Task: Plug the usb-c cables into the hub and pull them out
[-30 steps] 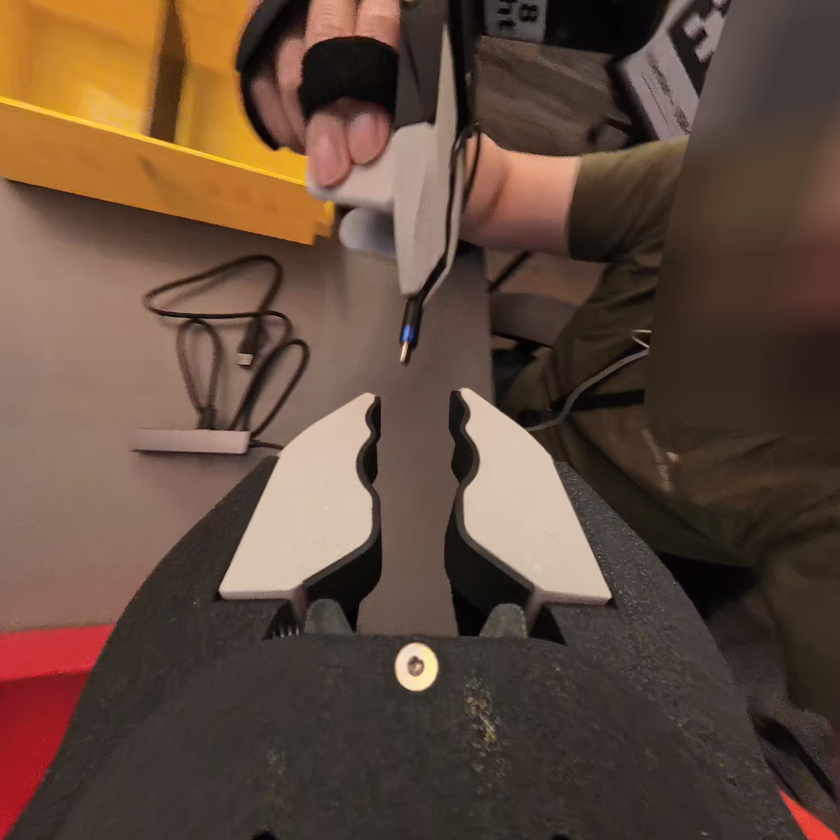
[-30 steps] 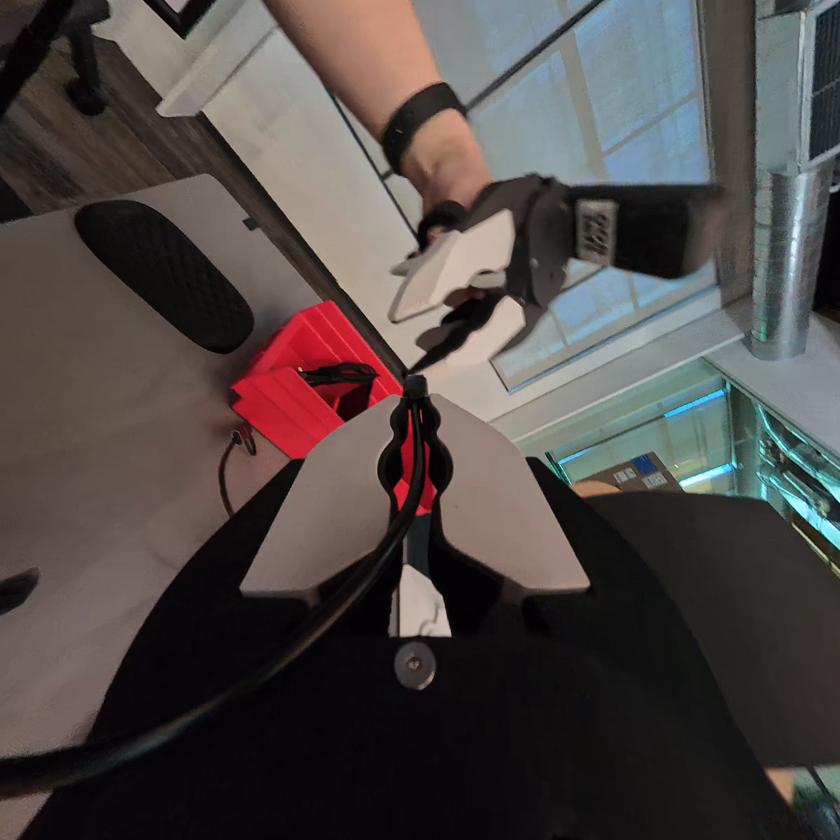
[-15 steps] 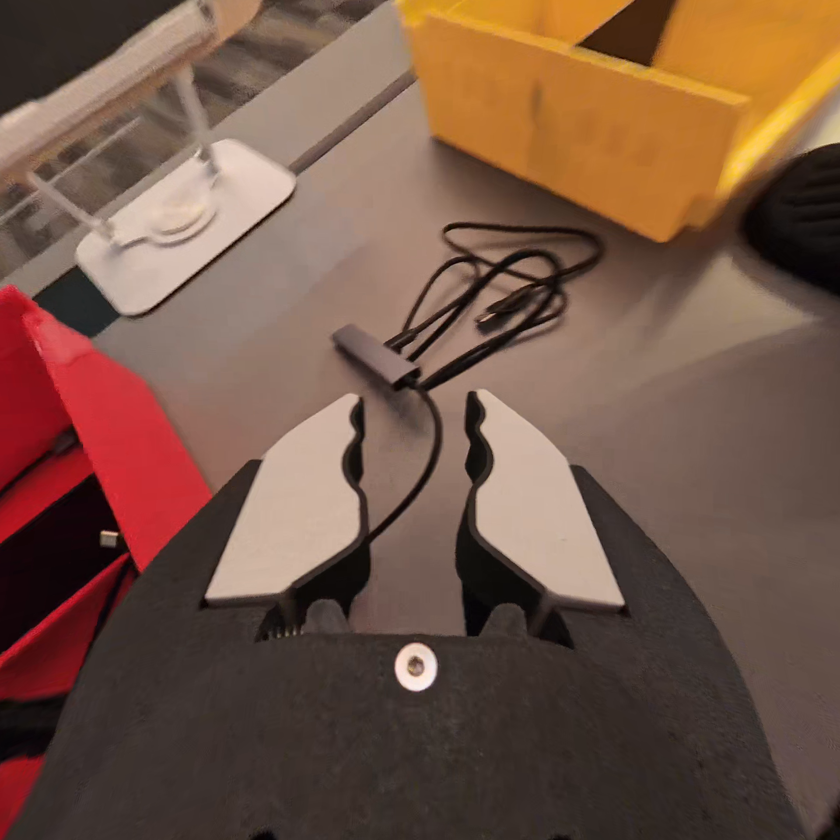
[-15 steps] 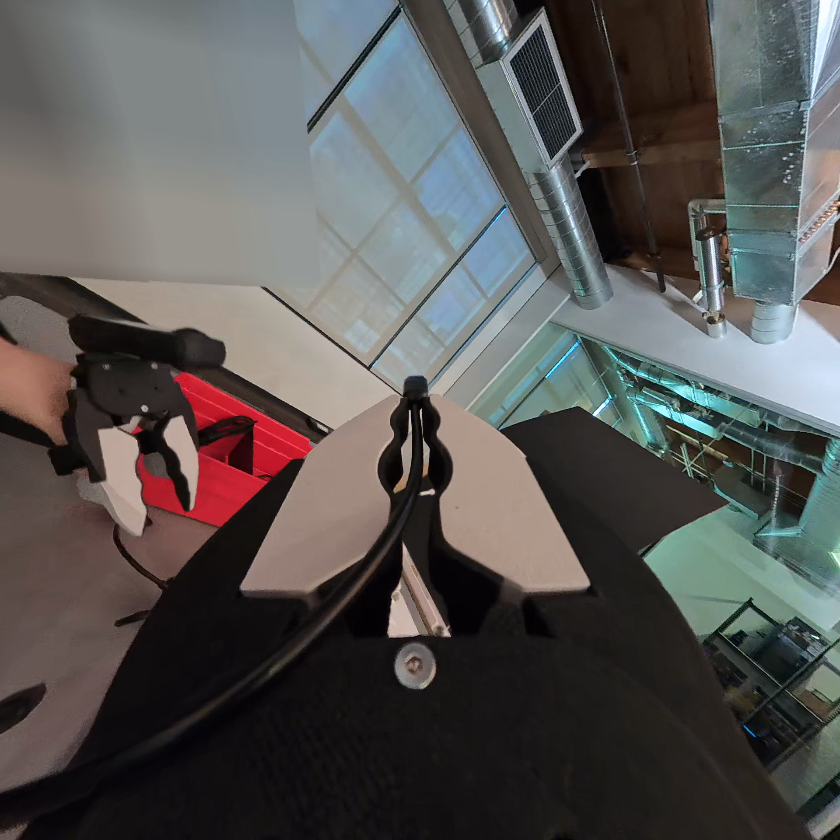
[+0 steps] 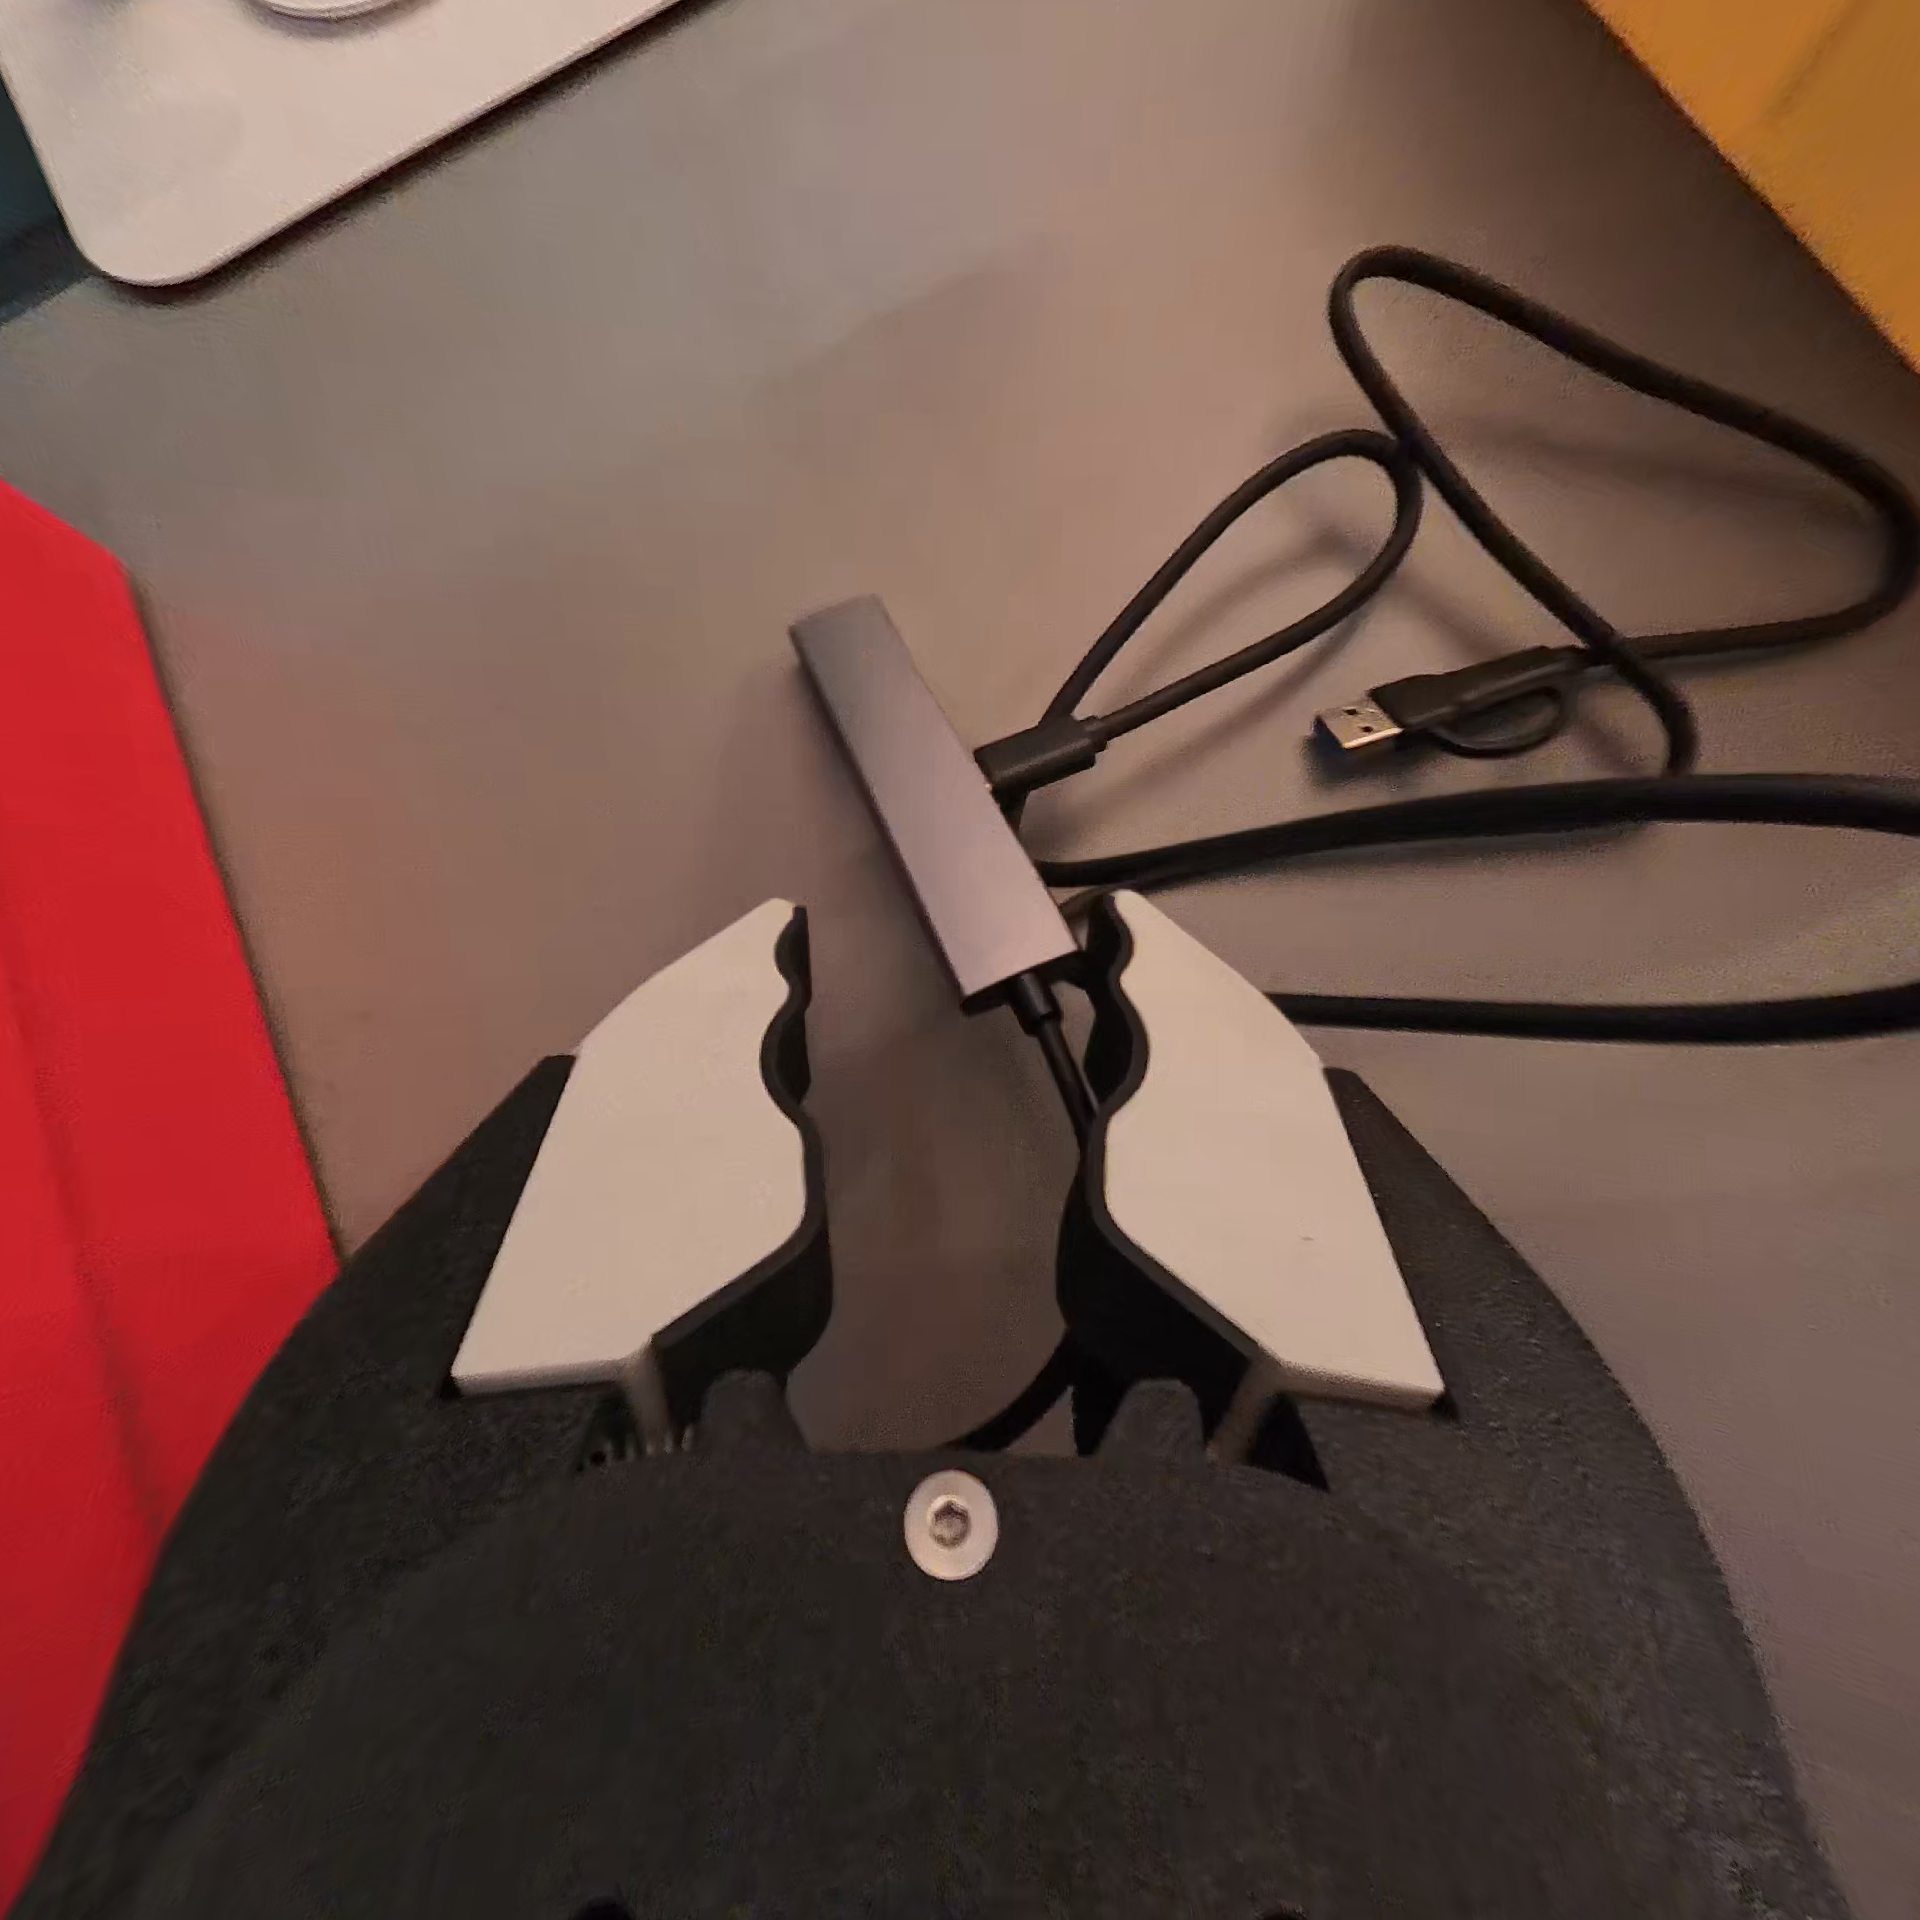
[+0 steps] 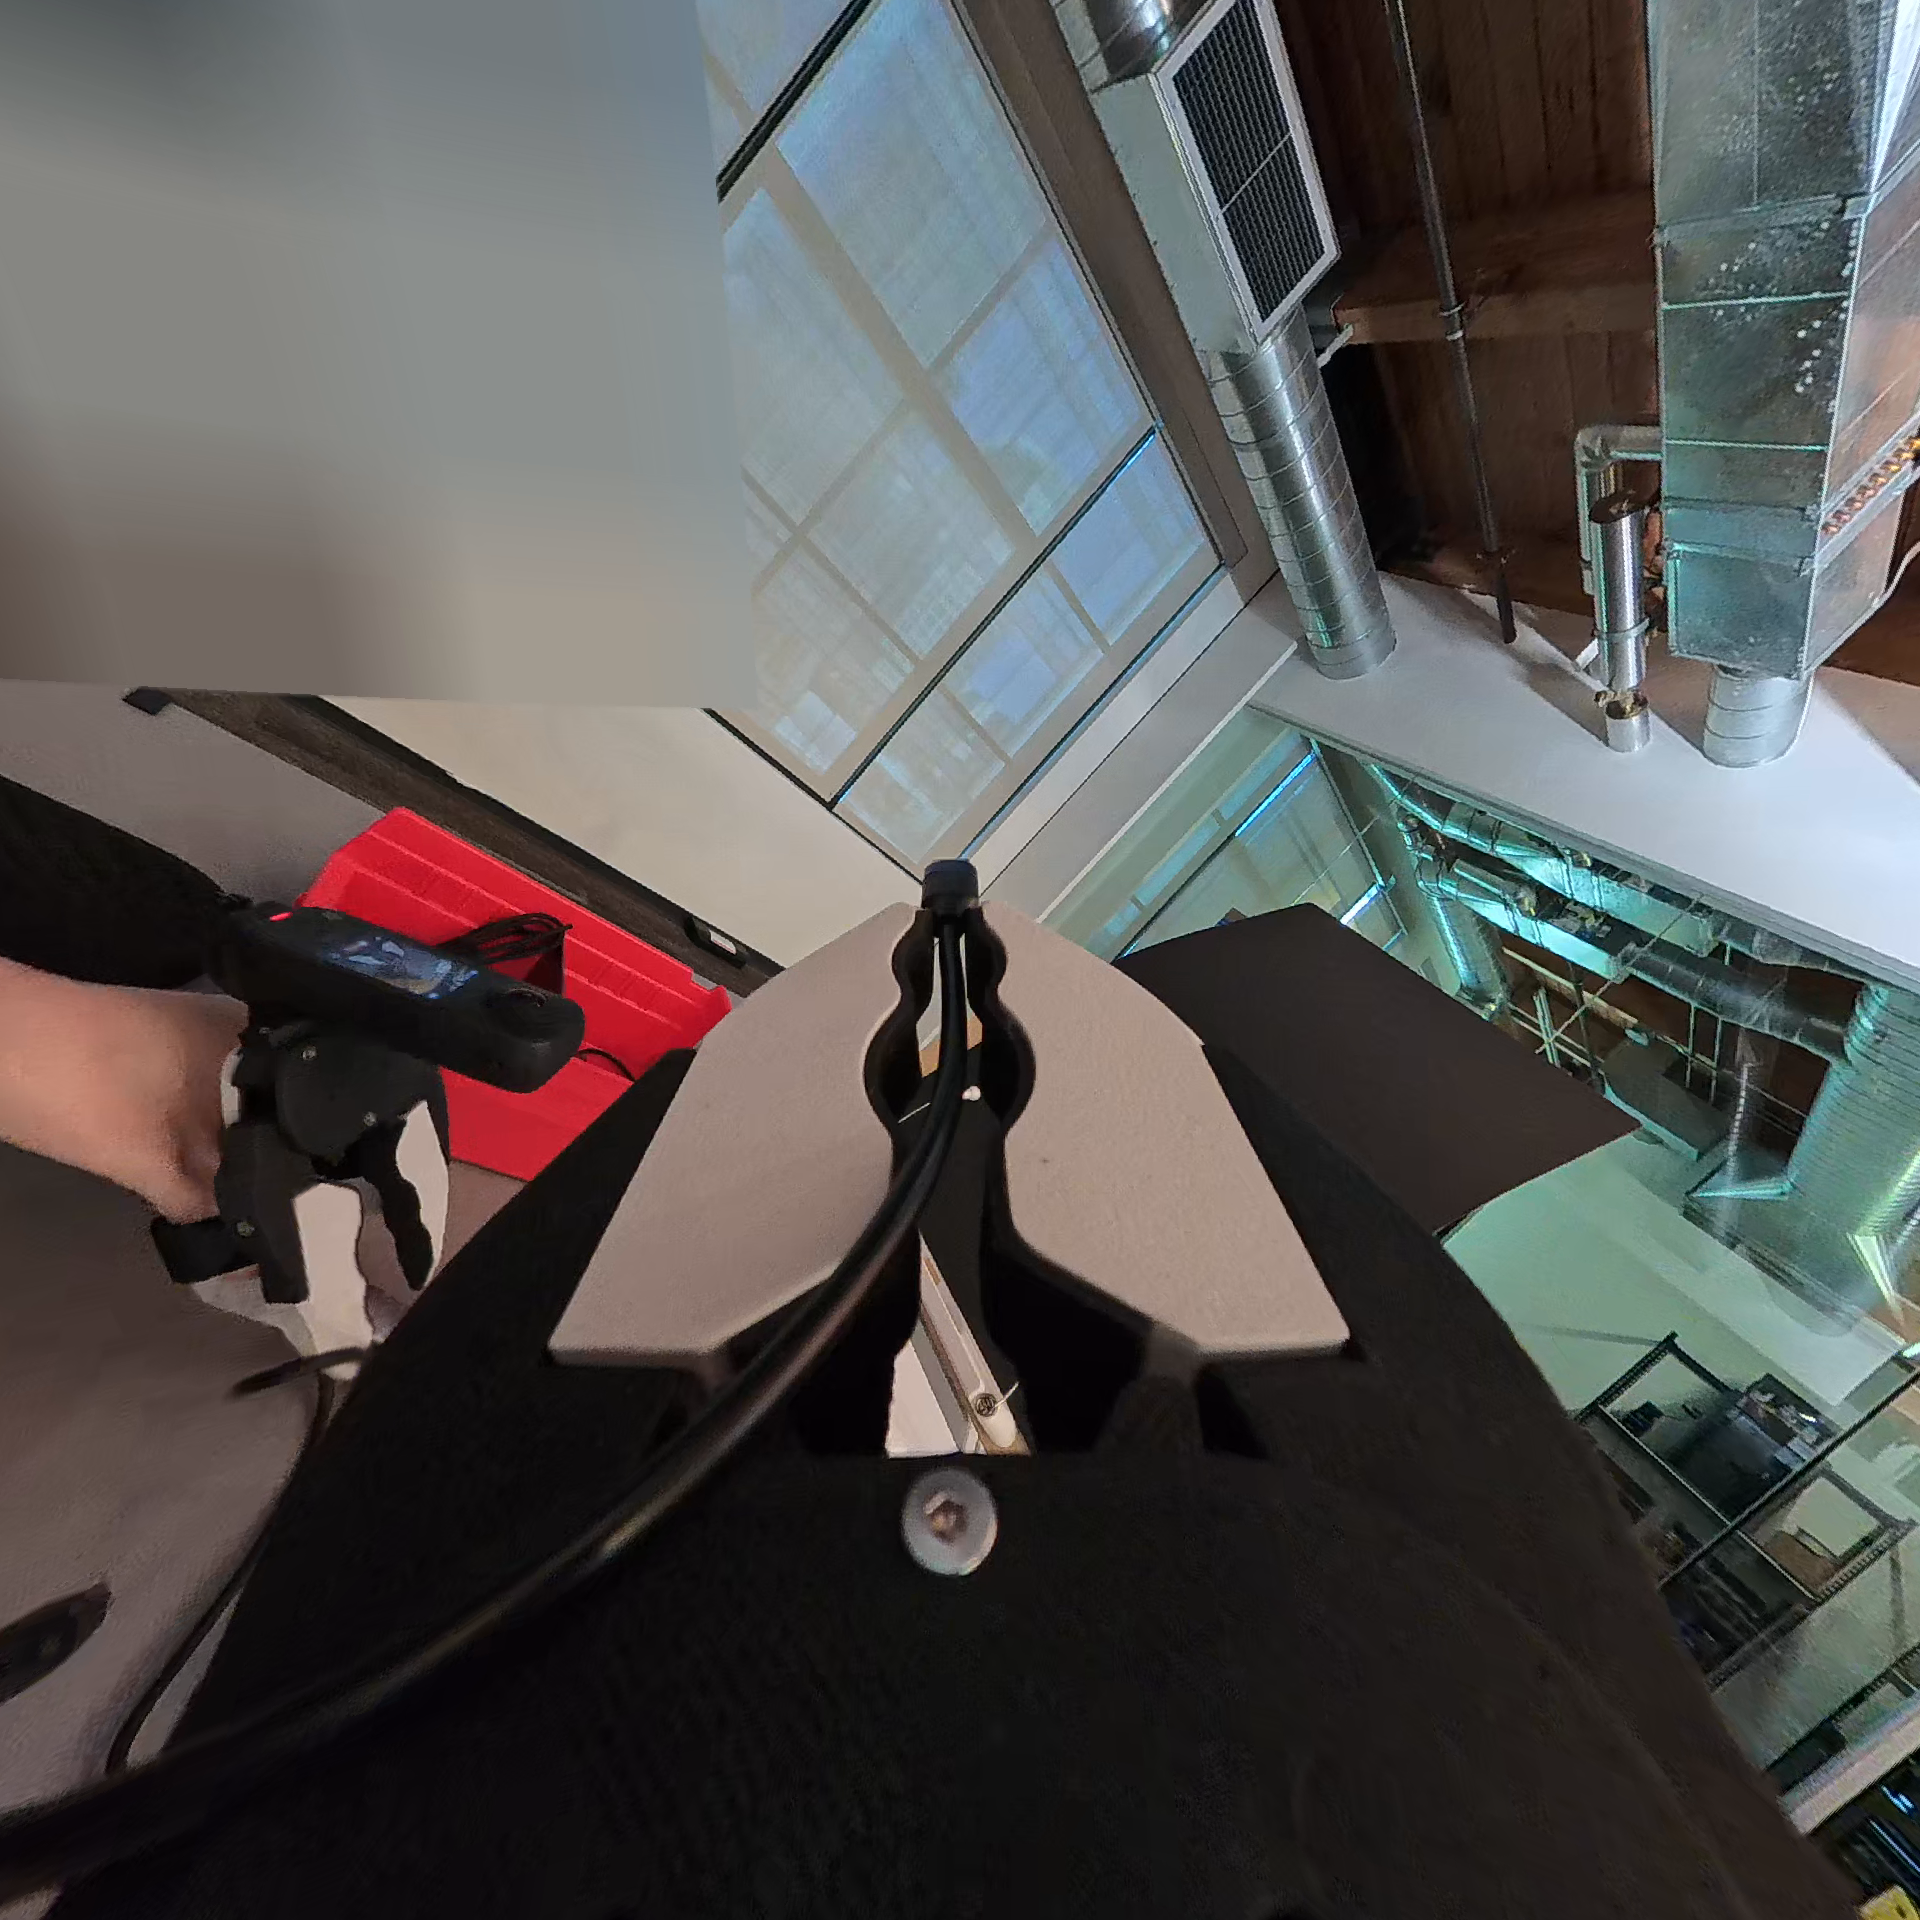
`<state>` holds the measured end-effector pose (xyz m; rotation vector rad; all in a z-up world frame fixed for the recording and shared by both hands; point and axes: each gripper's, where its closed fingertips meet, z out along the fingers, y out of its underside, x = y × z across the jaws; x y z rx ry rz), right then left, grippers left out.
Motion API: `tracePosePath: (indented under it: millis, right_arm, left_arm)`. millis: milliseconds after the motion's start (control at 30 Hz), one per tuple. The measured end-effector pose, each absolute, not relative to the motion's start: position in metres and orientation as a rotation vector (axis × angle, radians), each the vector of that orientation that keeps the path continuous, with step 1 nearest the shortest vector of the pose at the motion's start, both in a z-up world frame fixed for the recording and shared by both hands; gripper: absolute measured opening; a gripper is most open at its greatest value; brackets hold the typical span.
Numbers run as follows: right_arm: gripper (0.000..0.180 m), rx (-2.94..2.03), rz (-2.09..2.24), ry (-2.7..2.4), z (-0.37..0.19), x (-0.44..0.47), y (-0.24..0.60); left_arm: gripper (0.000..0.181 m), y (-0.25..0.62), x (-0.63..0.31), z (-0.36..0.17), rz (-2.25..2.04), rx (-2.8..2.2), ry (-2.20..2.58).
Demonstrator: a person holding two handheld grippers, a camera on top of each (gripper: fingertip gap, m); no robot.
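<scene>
The left hand-held gripper [image 5: 951, 961], fingers spread, is hovering over the slim grey metal hub [image 5: 925, 805] lying on the grey worktop [image 5: 520, 499]. The right hand-held gripper [image 6: 951, 904], apparently tilted upward, is pinching a thin black cable [image 6: 914, 1153].

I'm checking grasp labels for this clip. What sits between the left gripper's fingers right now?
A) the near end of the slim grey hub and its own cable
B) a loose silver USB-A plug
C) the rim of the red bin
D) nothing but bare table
A: in the left wrist view the slim grey metal hub reaches with its near end and attached black cable into the gap of the open left gripper, whose fingers are not closed on it.
</scene>
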<state>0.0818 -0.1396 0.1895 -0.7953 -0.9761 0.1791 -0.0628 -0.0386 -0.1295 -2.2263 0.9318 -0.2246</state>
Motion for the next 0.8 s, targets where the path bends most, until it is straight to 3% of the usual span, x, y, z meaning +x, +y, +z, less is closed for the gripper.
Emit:
tracePosePath:
  millis: [133,467,700,800]
  right_arm:
    - [0.007,-0.801,0.177,-0.988,0.187,0.080,-0.138]
    - [0.007,-0.816,0.161,-1.017,0.180,0.074,-0.134]
    - [0.007,-0.817,0.156,-1.011,0.180,0.076,-0.132]
    - [0.007,-0.818,0.148,-1.011,0.179,0.076,-0.132]
  left_arm:
    - [0.035,-0.035,-0.058,-0.136,-0.329,-2.269,0.881]
    - [0.029,-0.029,-0.048,-0.140,-0.468,-2.182,0.876]
    - [0.028,-0.030,-0.050,-0.084,-0.064,-1.690,1.034]
    - [0.028,-0.039,-0.046,-0.066,-0.122,-1.591,1.020]
